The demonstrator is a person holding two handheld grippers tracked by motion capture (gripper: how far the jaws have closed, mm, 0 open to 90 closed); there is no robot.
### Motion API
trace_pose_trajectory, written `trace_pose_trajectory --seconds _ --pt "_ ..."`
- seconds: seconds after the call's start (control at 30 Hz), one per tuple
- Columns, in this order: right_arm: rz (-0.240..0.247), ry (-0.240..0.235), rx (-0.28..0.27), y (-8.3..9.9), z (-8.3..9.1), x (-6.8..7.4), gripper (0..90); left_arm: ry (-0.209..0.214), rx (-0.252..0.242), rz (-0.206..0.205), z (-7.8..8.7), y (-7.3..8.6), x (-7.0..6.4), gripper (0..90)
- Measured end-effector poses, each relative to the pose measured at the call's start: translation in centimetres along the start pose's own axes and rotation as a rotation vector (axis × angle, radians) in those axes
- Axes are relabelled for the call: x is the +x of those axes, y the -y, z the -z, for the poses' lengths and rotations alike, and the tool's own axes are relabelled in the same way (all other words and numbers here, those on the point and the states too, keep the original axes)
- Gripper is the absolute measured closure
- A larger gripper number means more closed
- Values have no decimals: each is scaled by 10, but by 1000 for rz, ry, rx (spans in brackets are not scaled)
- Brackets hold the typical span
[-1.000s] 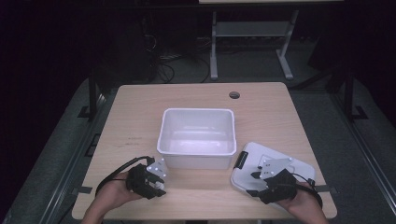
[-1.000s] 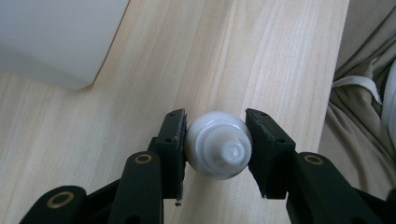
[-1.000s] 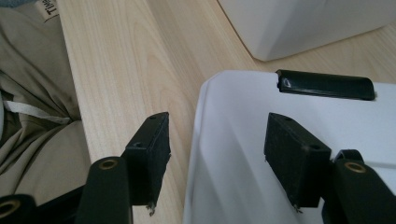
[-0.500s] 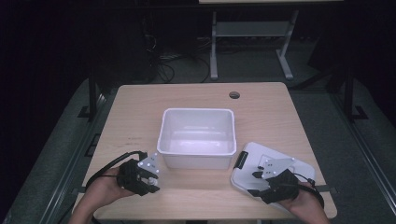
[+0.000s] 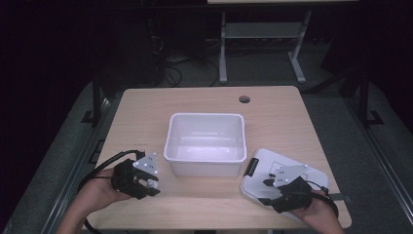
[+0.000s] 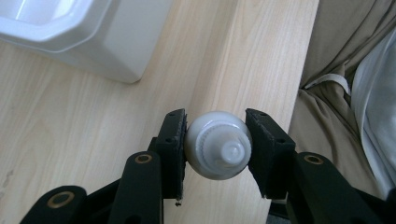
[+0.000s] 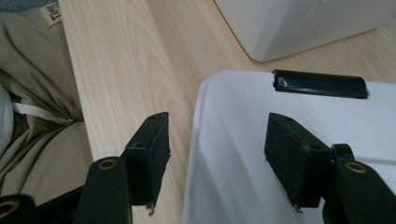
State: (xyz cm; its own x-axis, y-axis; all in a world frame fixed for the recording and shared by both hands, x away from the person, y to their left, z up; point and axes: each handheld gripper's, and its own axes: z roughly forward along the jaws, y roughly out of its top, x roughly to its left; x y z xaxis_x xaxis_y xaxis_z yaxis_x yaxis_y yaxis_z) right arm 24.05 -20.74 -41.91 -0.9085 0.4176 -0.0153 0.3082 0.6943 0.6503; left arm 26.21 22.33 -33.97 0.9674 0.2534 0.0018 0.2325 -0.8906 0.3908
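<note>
L tool (image 6: 215,140) clamped on white ribbed-cap bottle (image 6: 218,145) above desk (image 5: 146,112). R tool (image 7: 217,144) jaws apart, empty, straddling white lid (image 7: 289,121) edge nr tub (image 5: 206,144).

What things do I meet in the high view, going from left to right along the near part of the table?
Left hand-held gripper shut on a small white bottle → white bin → white lid with black latch → right hand-held gripper, open.

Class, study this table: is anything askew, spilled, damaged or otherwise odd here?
Little stands out. The white lid lies off the empty bin, skewed to the table's edges. The left gripper clamps a small white bottle. Nothing spilled or broken.
</note>
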Motion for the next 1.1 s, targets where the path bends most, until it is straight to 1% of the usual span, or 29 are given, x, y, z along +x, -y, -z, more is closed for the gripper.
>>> trace_pose_trajectory --seconds 0.13,0.17,0.2,0.23,0.27,0.37,0.4,0.53,0.6,0.8,1.1 --pt "0 -2 2 0 -1 0 396 -9 6 0 10 -2 3 597" --pt "0 -2 2 0 -1 0 396 -9 6 0 10 -2 3 597" --pt "-1 -4 1 -1 -2 0 396 -12 5 -2 15 -3 4 597" --pt "-1 -4 1 -1 -2 0 396 -12 5 -2 15 -3 4 597" --pt "1 -4 1 -1 -2 -1 395 -16 4 -3 19 -5 4 597" --pt "-1 -6 2 -1 -2 -1 395 -19 3 -4 24 -7 5 597" --pt "-4 -6 3 -1 -2 0 394 -19 4 -3 28 -9 7 597" --pt "-6 -12 3 0 -3 0 394 -20 -5 -6 36 -13 11 597" --pt "-11 -15 7 0 -4 0 394 -21 -9 -4 39 -14 13 597" --pt "-6 -15 2 0 -3 -1 394 -25 -20 0 47 -19 19 597" --pt "-9 -18 2 1 -4 -2 394 -31 -37 -4 53 -27 28 597"
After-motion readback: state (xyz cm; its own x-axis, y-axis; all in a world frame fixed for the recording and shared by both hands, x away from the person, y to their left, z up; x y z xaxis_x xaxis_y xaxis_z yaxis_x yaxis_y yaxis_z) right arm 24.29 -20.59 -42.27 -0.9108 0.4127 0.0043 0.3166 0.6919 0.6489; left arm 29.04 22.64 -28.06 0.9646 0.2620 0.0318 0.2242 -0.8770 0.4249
